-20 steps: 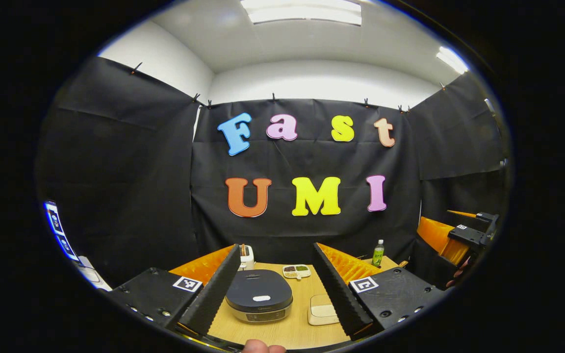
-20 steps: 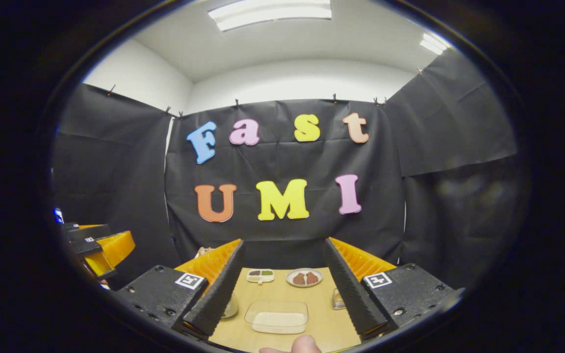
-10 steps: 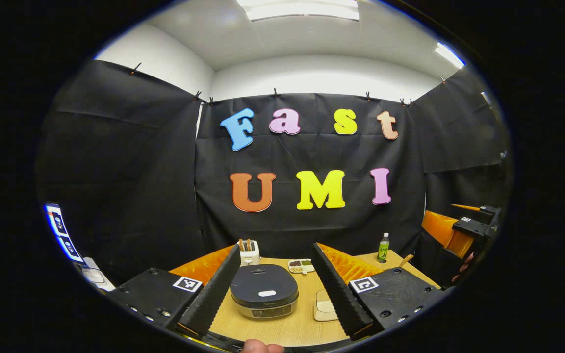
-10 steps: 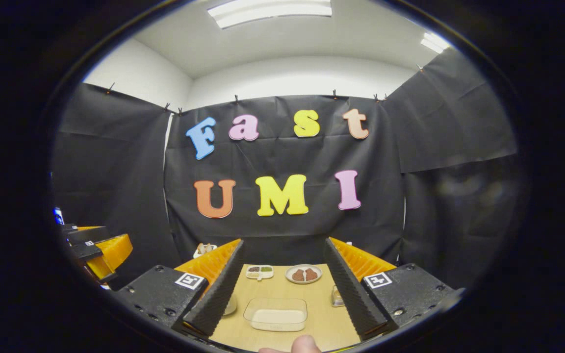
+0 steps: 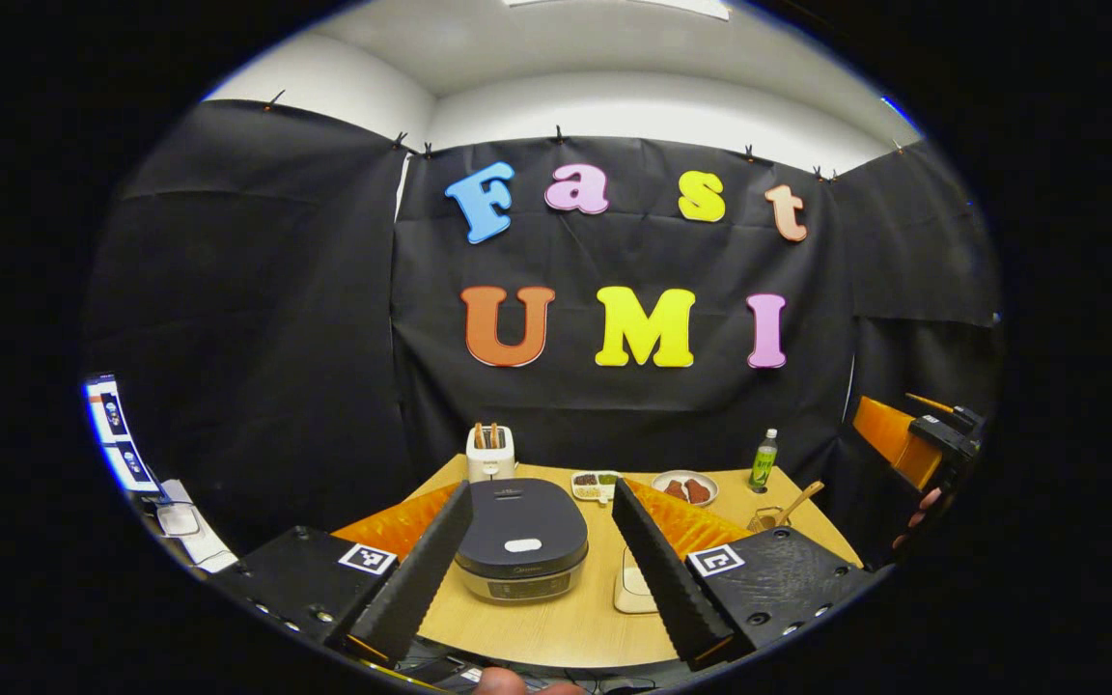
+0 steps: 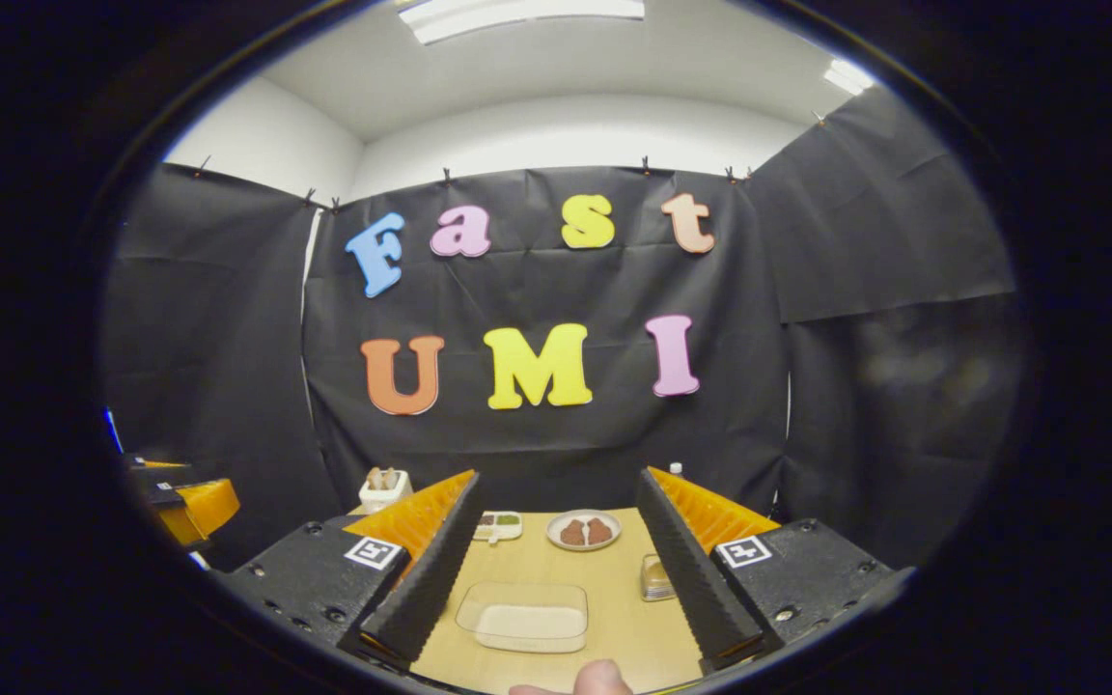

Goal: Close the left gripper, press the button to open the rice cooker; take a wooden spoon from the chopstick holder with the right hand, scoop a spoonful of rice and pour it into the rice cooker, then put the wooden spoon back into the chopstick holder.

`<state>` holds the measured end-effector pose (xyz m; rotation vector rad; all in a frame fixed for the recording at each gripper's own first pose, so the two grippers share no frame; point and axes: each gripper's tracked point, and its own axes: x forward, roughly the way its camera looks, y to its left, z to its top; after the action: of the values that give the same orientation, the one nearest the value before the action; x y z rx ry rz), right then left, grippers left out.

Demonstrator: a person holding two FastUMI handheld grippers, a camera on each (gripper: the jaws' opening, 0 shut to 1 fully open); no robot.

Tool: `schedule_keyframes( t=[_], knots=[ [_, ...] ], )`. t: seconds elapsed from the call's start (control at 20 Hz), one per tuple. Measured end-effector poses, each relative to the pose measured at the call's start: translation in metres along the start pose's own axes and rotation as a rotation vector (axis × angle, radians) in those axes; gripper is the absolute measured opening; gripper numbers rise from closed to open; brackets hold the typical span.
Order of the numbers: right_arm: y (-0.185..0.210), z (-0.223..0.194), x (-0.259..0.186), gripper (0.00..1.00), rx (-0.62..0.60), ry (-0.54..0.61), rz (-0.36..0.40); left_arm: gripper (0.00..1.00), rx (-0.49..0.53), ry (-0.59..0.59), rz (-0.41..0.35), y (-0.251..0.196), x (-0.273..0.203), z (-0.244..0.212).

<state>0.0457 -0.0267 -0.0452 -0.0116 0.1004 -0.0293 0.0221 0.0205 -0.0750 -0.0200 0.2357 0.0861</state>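
Observation:
The dark rice cooker (image 5: 520, 550) sits on the wooden table (image 5: 556, 627) with its lid down and a pale button (image 5: 523, 545) on top. My left gripper (image 5: 542, 488) is open, above and short of the cooker, which shows between its fingers. A wooden spoon (image 5: 800, 499) leans out of a clear holder (image 5: 766, 519) at the right. A clear box of rice (image 6: 522, 618) lies between the fingers of my right gripper (image 6: 558, 478), which is open, holds nothing and hangs well above the table. The same box (image 5: 633, 589) is half hidden behind my left gripper's right finger.
A white holder with brown sticks (image 5: 490, 454) stands behind the cooker. Toward the back are a divided dish of beans (image 5: 595, 483), a plate of brown pieces (image 5: 684, 487) and a green bottle (image 5: 763, 461). The black cloth wall closes the far side.
The left gripper view has drawn back and tipped down, so more of the table and the spoon holder show. The right gripper shifted slightly. Both stay open.

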Motion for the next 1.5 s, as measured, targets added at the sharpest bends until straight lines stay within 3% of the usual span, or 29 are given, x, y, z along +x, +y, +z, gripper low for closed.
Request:
schedule_keyframes(
  t=[0.4,0.6,0.8,0.85,0.9,0.95,1.0,1.1,1.15,1.2,1.35,1.5],
  knots=[
    [-0.043,-0.039,0.081,1.00,-0.002,0.085,-0.005,0.95,-0.055,0.188,0.012,-0.022,0.069,-0.043],
    [-0.048,-0.055,0.129,1.00,0.030,0.128,0.024,0.93,-0.053,0.328,0.074,-0.013,0.102,-0.079],
    [-0.042,-0.075,0.166,0.98,0.061,0.167,0.081,0.68,-0.036,0.432,0.140,0.000,0.129,-0.109],
    [-0.042,-0.079,0.172,1.00,0.065,0.180,0.094,0.57,-0.047,0.464,0.152,0.005,0.133,-0.116],
    [-0.042,-0.083,0.177,0.98,0.068,0.188,0.103,0.27,-0.056,0.495,0.154,0.008,0.135,-0.120],
    [-0.044,-0.085,0.180,0.98,0.067,0.196,0.105,0.24,-0.061,0.517,0.155,0.013,0.137,-0.127],
    [-0.048,-0.086,0.182,0.98,0.067,0.194,0.101,0.11,-0.065,0.547,0.140,0.014,0.138,-0.132],
    [-0.057,-0.088,0.185,0.97,0.069,0.196,0.077,0.05,-0.059,0.610,0.114,0.015,0.143,-0.147],
    [-0.061,-0.090,0.185,0.97,0.071,0.200,0.069,0.11,-0.062,0.624,0.115,0.022,0.146,-0.147],
    [-0.064,-0.091,0.183,0.97,0.071,0.201,0.062,0.00,-0.087,0.649,0.098,0.019,0.150,-0.158],
    [-0.088,-0.089,0.183,1.00,0.058,0.186,0.008,0.00,-0.074,0.695,0.043,0.012,0.155,-0.173],
    [-0.106,-0.094,0.181,0.97,0.067,0.194,-0.024,0.00,-0.045,0.696,0.053,0.023,0.171,-0.178]
  ],
)
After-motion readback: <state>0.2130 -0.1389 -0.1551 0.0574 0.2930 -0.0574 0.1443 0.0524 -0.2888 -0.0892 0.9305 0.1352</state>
